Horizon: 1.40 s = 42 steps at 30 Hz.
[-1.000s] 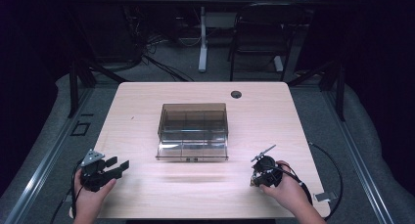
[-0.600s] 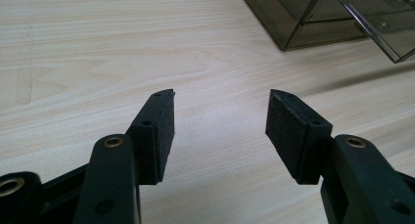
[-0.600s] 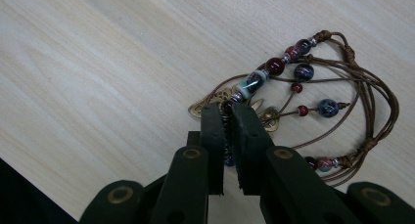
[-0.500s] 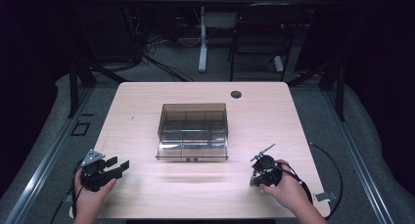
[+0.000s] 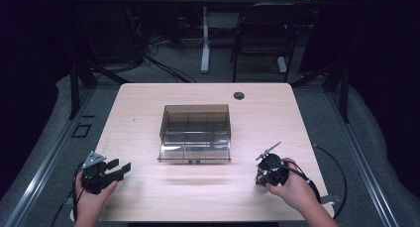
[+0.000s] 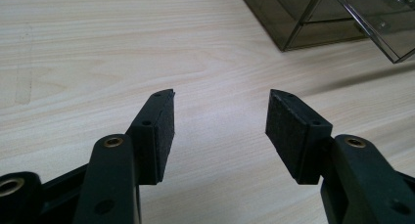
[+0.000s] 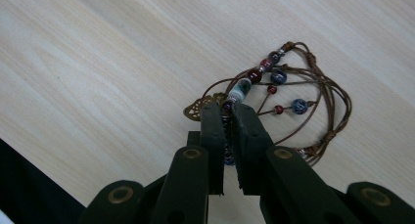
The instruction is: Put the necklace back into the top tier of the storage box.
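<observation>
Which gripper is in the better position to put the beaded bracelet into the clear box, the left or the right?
The right. The right gripper is already shut on the bracelet. The left gripper is open and empty, but it sits nearer the box and could probably steady it.

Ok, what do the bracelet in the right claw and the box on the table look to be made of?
The beaded brown cord bracelet: thin waxed-looking cord, glossy glass-like beads, and a brassy filigree charm, likely metal. The smoky see-through box: hard tinted plastic by its glossy see-through walls and dividers.
</observation>
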Each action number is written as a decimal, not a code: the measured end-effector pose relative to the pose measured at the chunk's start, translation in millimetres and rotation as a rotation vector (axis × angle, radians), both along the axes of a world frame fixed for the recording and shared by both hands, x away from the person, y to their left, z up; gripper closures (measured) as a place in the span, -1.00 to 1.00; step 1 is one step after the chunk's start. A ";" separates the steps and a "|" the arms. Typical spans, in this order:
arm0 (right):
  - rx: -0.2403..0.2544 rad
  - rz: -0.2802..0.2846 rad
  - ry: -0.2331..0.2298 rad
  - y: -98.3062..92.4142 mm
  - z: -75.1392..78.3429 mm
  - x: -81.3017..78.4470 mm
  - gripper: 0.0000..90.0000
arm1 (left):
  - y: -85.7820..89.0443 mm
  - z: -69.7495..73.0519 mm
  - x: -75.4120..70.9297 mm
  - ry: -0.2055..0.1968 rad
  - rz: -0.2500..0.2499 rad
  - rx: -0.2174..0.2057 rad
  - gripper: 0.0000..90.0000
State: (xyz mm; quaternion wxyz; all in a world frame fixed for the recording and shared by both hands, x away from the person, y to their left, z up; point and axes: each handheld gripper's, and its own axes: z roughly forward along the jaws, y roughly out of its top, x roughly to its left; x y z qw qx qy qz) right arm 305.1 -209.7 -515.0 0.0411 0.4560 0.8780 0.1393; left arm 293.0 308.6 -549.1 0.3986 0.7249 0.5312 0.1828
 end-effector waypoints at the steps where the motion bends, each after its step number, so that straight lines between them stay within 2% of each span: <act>1: 0.000 0.000 0.000 0.0 0.0 0.0 0.88 | 0.1 0.0 0.0 0.000 0.000 0.002 -0.01; 2: -0.013 0.000 -0.013 -0.8 0.8 0.2 0.88 | 0.2 0.3 0.0 0.003 -0.001 0.007 -0.01; 4: -0.016 0.000 -0.007 -2.6 5.0 0.7 0.88 | -0.2 0.3 -0.1 0.004 -0.001 0.006 -0.01; 6: 0.015 -0.018 -0.033 -3.4 4.7 0.1 0.88 | -0.3 0.3 -0.2 0.004 -0.001 0.006 -0.01; 7: -0.030 0.004 -0.010 -5.3 9.6 1.9 0.88 | -0.2 0.4 -0.3 0.004 -0.002 0.007 -0.01; 11: -0.038 0.000 -0.021 -8.1 16.7 2.9 0.88 | 0.2 0.2 -0.1 0.000 0.000 0.004 -0.01; 13: -0.027 -0.012 -0.042 -8.5 18.8 2.9 0.88 | 0.2 0.2 0.0 0.000 0.000 0.003 -0.01; 14: -0.021 -0.004 -0.035 -9.1 21.2 3.6 0.88 | 0.1 0.1 0.0 0.001 0.000 0.002 -0.01; 16: -0.034 0.001 -0.042 -10.5 25.8 5.1 0.88 | 0.1 0.5 -0.1 0.003 -0.002 0.008 -0.01; 17: -0.012 -0.012 -0.053 -10.1 26.5 4.8 0.88 | 0.1 0.6 -0.1 0.002 -0.002 0.008 -0.01; 18: -0.011 -0.008 -0.058 -10.0 28.7 5.4 0.88 | 0.1 0.6 -0.2 0.002 -0.002 0.008 -0.01; 20: -0.021 0.001 -0.047 -10.0 34.3 6.6 0.88 | 0.3 0.7 -0.2 0.002 -0.001 0.008 -0.01; 24: -0.040 0.019 -0.062 -9.5 41.9 8.4 0.88 | 1.4 1.1 -0.4 0.007 -0.009 0.010 -0.01; 25: -0.023 0.003 -0.078 -8.8 42.6 7.8 0.88 | 1.4 1.1 -0.4 0.007 -0.008 0.009 -0.01; 26: -0.033 0.012 -0.077 -9.1 45.5 8.4 0.88 | 1.3 1.1 -0.4 0.007 -0.008 0.009 -0.01; 30: -0.007 0.009 -0.084 -8.7 53.4 8.4 0.88 | 1.6 1.1 -0.3 0.008 -0.010 0.012 -0.01; 42: -0.030 0.028 -0.123 -7.8 80.6 7.7 0.88 | 1.0 0.6 -0.5 -0.004 0.000 0.002 -0.01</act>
